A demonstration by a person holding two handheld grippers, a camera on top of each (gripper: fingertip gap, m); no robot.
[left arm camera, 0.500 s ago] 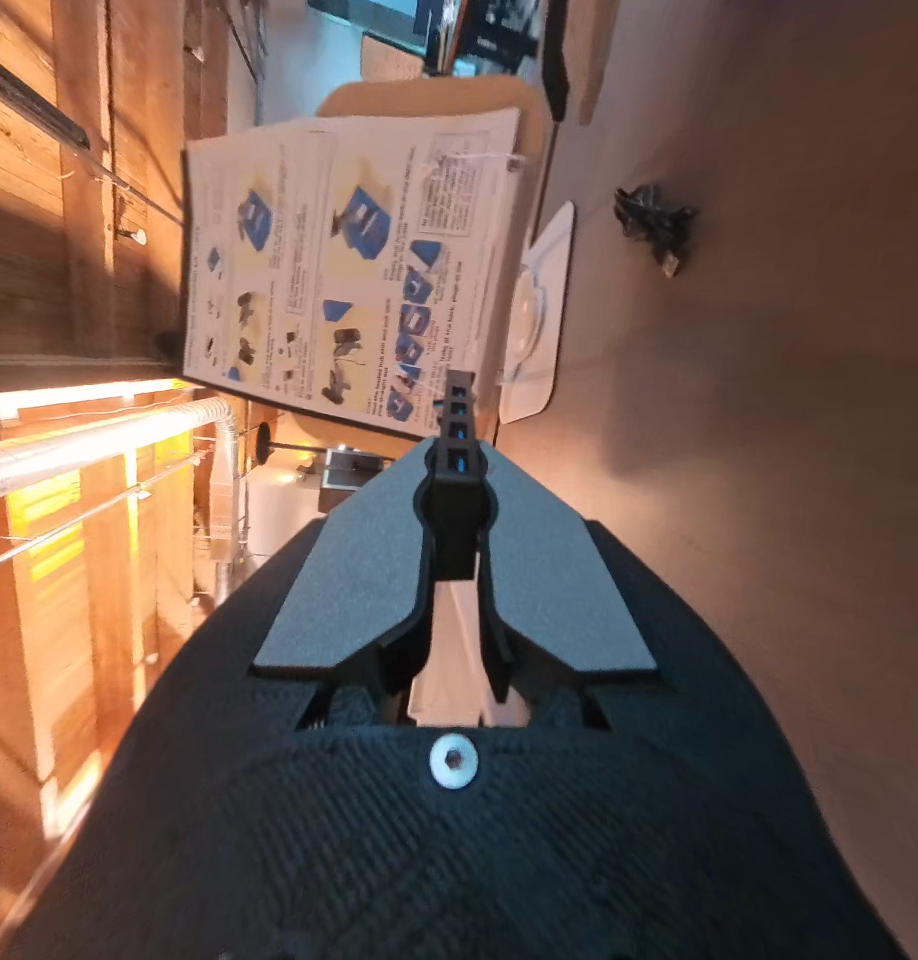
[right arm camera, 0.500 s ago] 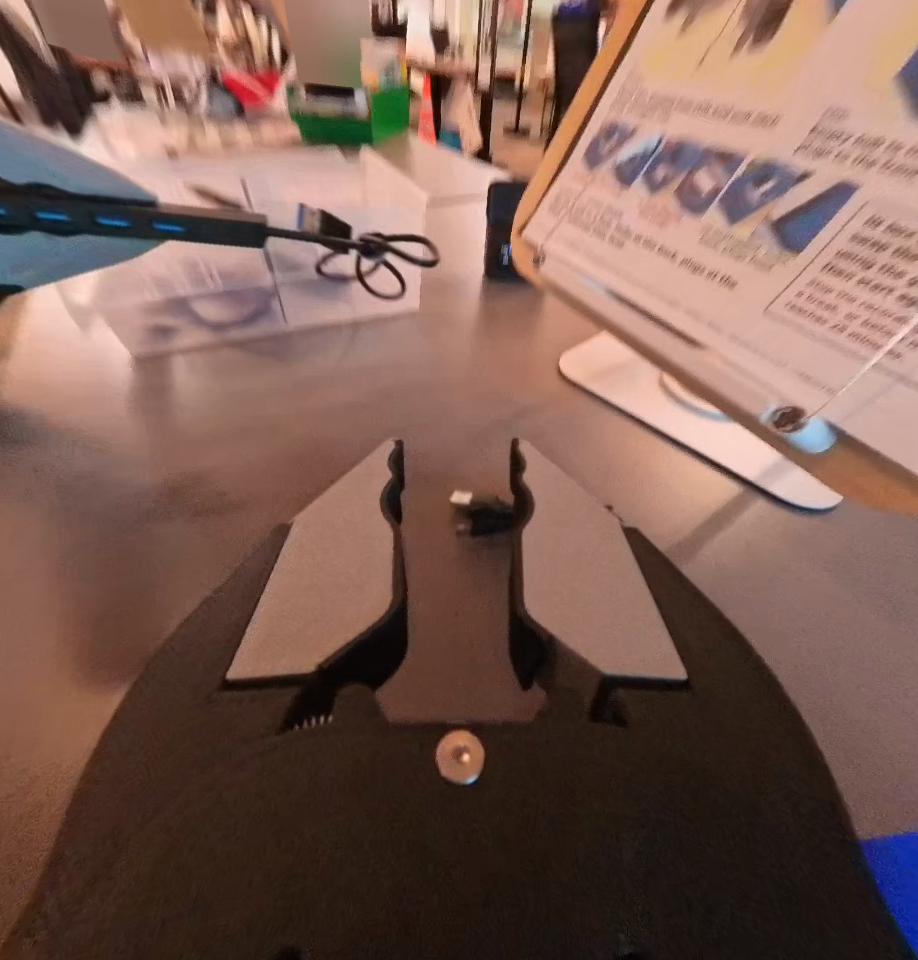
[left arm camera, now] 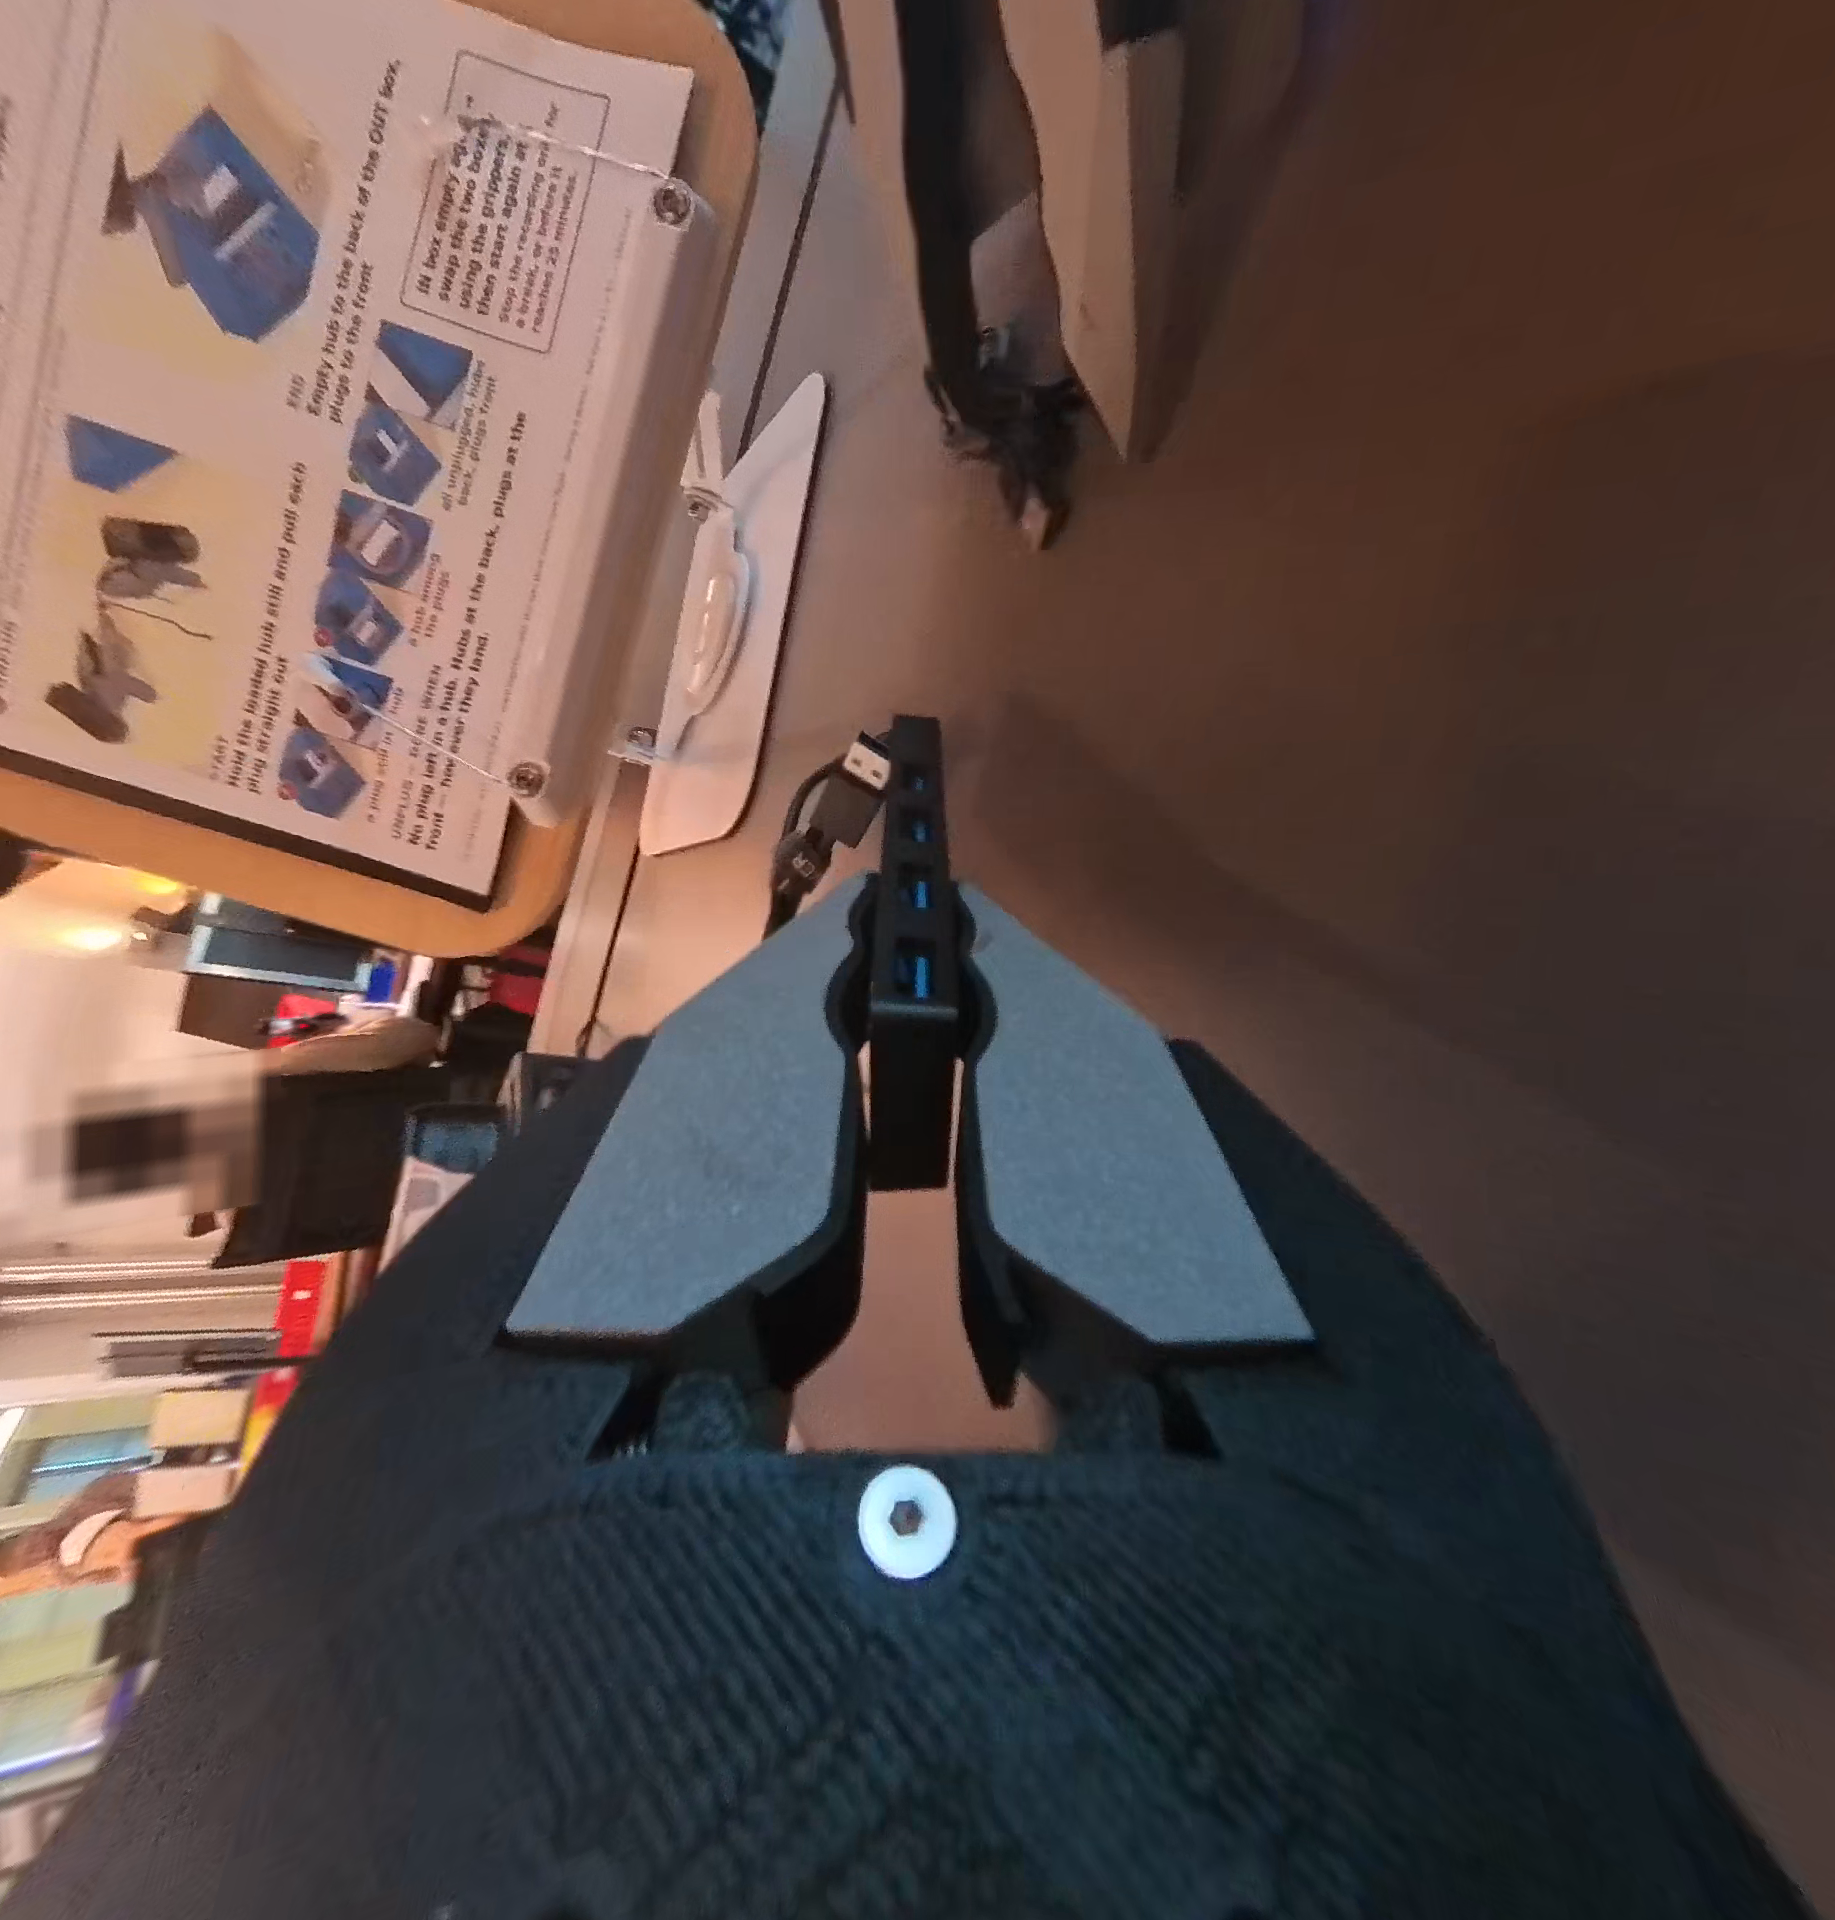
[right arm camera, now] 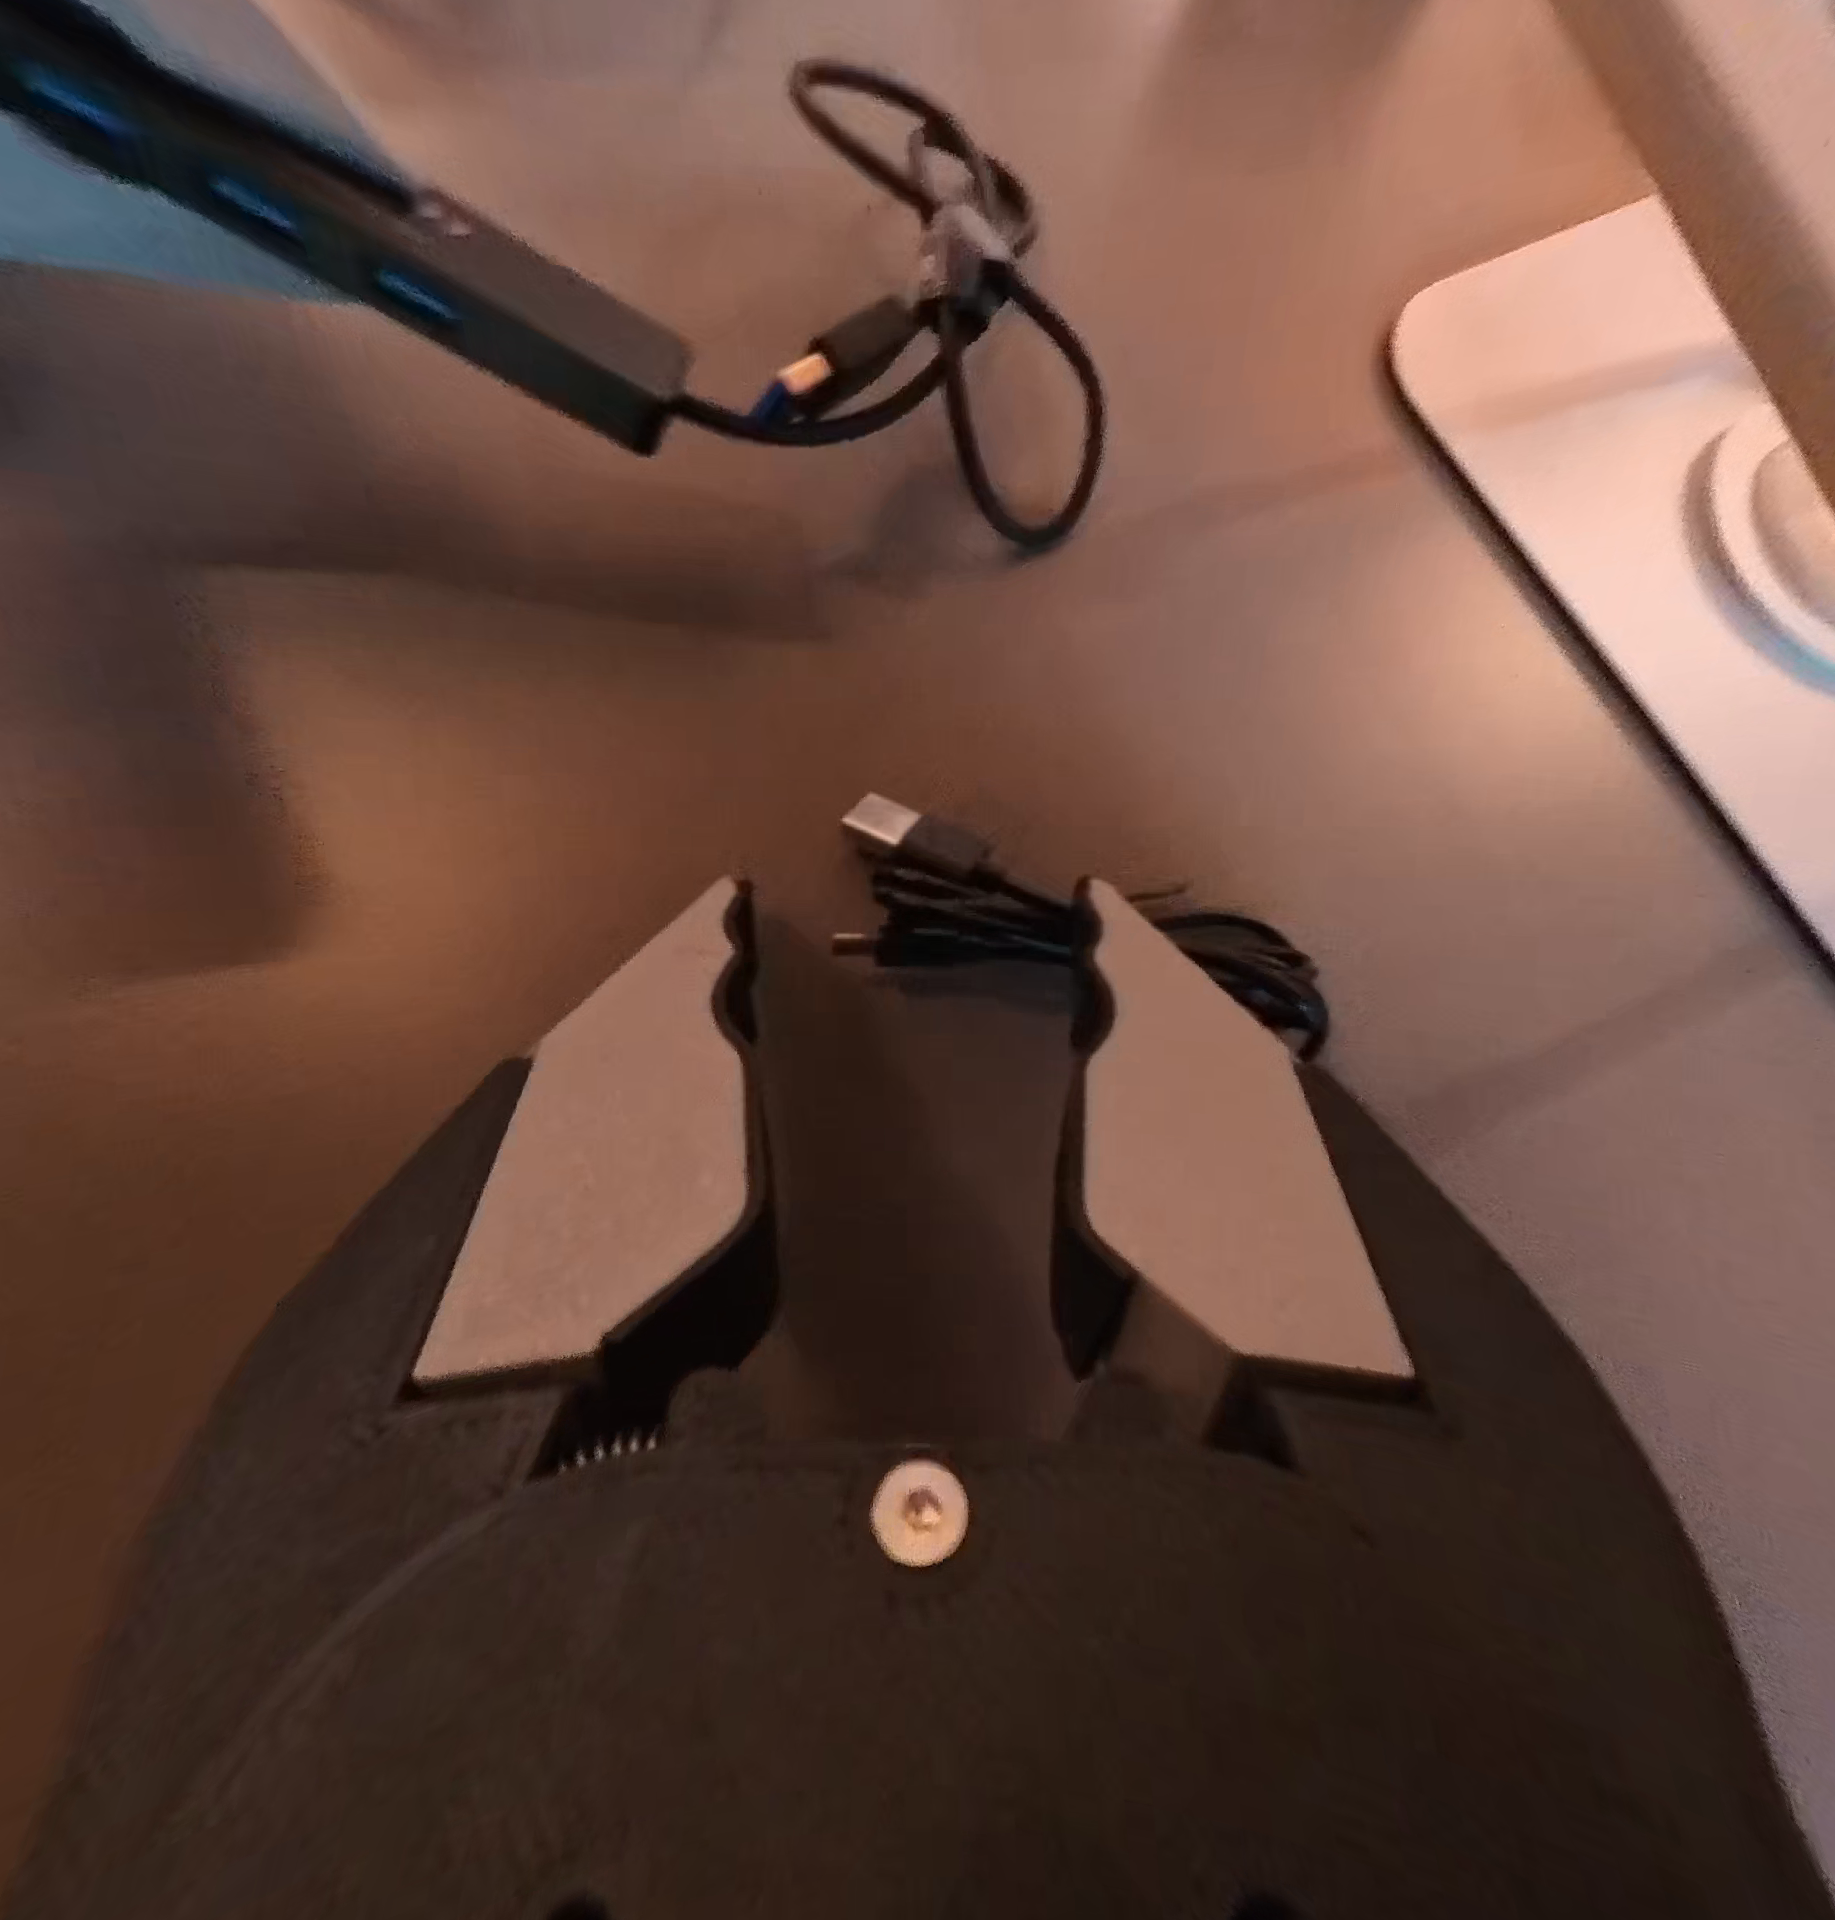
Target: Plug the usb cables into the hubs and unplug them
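While the left gripper [left arm camera: 911, 940] stays out of it, clamped on the black hub [left arm camera: 915, 831], the right gripper [right arm camera: 913, 914] hangs spread wide over the bundled USB cable [right arm camera: 1006, 914] on the table.

Hub is held off the table [right arm camera: 477, 727], blue ports in a row, its own short lead and plug [right arm camera: 851, 353] dangling past the far end with a looped tail [right arm camera: 1006, 416]. Bundled cable lies between and just ahead of the right fingertips [right arm camera: 715, 925], its silver plug [right arm camera: 877, 821] pointing away, part of the coil hidden behind one finger. Bare brown tabletop lies open left of the cable; the white stand base [right arm camera: 1578, 499] crowds the other side. Its board carries a printed instruction sheet [left arm camera: 300, 416]. Cluttered shelves blur beyond the table edge.
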